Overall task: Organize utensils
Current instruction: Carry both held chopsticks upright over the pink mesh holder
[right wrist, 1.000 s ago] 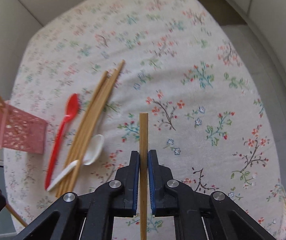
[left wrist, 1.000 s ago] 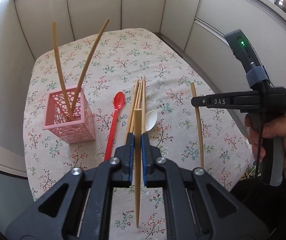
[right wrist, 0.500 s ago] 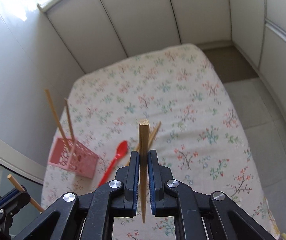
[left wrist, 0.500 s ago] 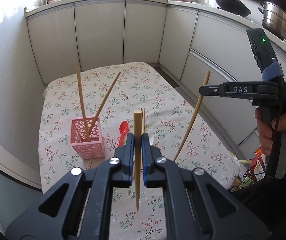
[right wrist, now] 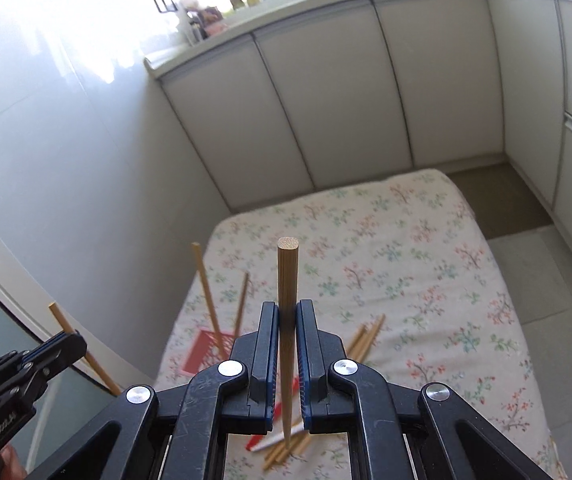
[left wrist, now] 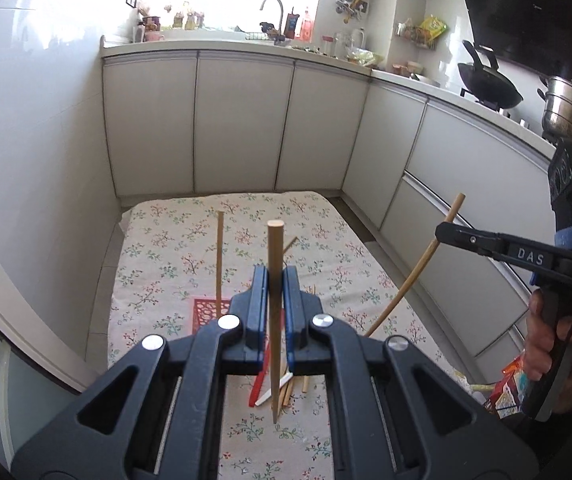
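My left gripper (left wrist: 274, 276) is shut on a wooden chopstick (left wrist: 274, 256), held upright high above the table. My right gripper (right wrist: 286, 316) is shut on another chopstick (right wrist: 287, 280), also upright; it also shows in the left wrist view (left wrist: 441, 232) at the right. The left gripper also shows in the right wrist view (right wrist: 72, 344) at the lower left. The pink lattice holder (right wrist: 206, 346) stands on the table with two chopsticks (right wrist: 208, 292) in it. A bundle of loose chopsticks (right wrist: 365, 340), a red spoon (left wrist: 257, 386) and a white spoon (left wrist: 274, 388) lie beside it, partly hidden by the jaws.
The table carries a floral cloth (right wrist: 425, 264). White cabinets (left wrist: 246, 120) surround it at the back and right. A wall (right wrist: 46, 160) runs along the left. A wok and a pot (left wrist: 569, 104) sit on the counter at the far right.
Both grippers have risen and tilted up from looking down at the table, each lifting its chopstick clear; the cabinets and counter have come into view and the table looks farther away.
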Action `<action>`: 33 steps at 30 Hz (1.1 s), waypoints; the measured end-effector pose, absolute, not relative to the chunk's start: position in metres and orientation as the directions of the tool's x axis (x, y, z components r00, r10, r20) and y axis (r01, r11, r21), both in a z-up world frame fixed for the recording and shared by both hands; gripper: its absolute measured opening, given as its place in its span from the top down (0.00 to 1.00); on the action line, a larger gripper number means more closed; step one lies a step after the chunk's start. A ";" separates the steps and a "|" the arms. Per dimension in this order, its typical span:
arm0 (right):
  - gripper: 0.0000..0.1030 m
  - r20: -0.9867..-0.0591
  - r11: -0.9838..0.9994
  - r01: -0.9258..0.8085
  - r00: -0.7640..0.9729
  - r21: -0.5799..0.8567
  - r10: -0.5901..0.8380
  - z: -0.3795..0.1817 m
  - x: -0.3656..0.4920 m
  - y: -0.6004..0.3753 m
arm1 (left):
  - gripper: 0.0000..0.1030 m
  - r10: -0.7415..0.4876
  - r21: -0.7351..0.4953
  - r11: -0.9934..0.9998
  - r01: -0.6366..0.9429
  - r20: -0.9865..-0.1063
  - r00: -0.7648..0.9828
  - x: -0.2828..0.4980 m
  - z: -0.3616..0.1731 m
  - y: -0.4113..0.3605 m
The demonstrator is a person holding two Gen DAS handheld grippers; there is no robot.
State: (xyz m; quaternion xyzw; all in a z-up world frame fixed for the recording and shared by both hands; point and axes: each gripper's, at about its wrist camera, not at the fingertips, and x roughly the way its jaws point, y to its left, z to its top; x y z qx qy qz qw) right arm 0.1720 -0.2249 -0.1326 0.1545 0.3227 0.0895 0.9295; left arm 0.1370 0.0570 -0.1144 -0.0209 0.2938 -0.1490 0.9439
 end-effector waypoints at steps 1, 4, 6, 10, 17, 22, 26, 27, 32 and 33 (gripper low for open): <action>0.93 -0.560 0.936 -0.074 0.784 0.345 0.268 -0.131 0.172 -0.223 | 0.92 -0.279 -0.122 0.959 0.254 -0.536 0.797 0.140 -0.113 0.059; 0.93 -0.522 0.931 -0.097 0.806 0.351 0.280 -0.126 0.175 -0.214 | 0.92 -0.232 -0.115 0.973 0.201 -0.486 0.843 0.145 -0.107 0.068; 0.93 -0.500 0.925 -0.112 0.814 0.363 0.295 -0.125 0.179 -0.208 | 0.92 -0.210 -0.120 0.977 0.174 -0.454 0.866 0.148 -0.103 0.072; 0.93 -0.470 0.917 -0.136 0.825 0.374 0.314 -0.124 0.187 -0.197 | 0.92 -0.184 -0.111 0.982 0.153 -0.392 0.901 0.153 -0.097 0.071; 0.93 -0.443 0.903 -0.141 0.834 0.405 0.329 -0.137 0.210 -0.184 | 0.92 -0.102 0.030 0.992 0.121 -0.363 0.926 0.176 -0.112 0.053; 0.93 -0.445 0.890 -0.136 0.827 0.434 0.343 -0.160 0.229 -0.177 | 0.92 -0.086 0.071 0.990 0.126 -0.406 0.910 0.201 -0.139 0.050; 0.93 -0.420 0.876 -0.147 0.833 0.459 0.360 -0.172 0.238 -0.174 | 0.92 -0.102 0.095 0.984 0.151 -0.398 0.912 0.206 -0.151 0.047; 0.93 -0.419 0.875 -0.148 0.833 0.460 0.361 -0.174 0.241 -0.174 | 0.92 -0.111 0.098 0.982 0.162 -0.394 0.912 0.207 -0.152 0.046; 0.92 -0.439 0.879 -0.155 0.818 0.452 0.370 -0.192 0.250 -0.165 | 0.92 -0.106 0.139 0.973 0.183 -0.437 0.893 0.219 -0.168 0.039; 0.92 -0.447 0.883 -0.156 0.815 0.443 0.369 -0.196 0.252 -0.163 | 0.92 -0.106 0.137 0.973 0.186 -0.453 0.885 0.223 -0.172 0.040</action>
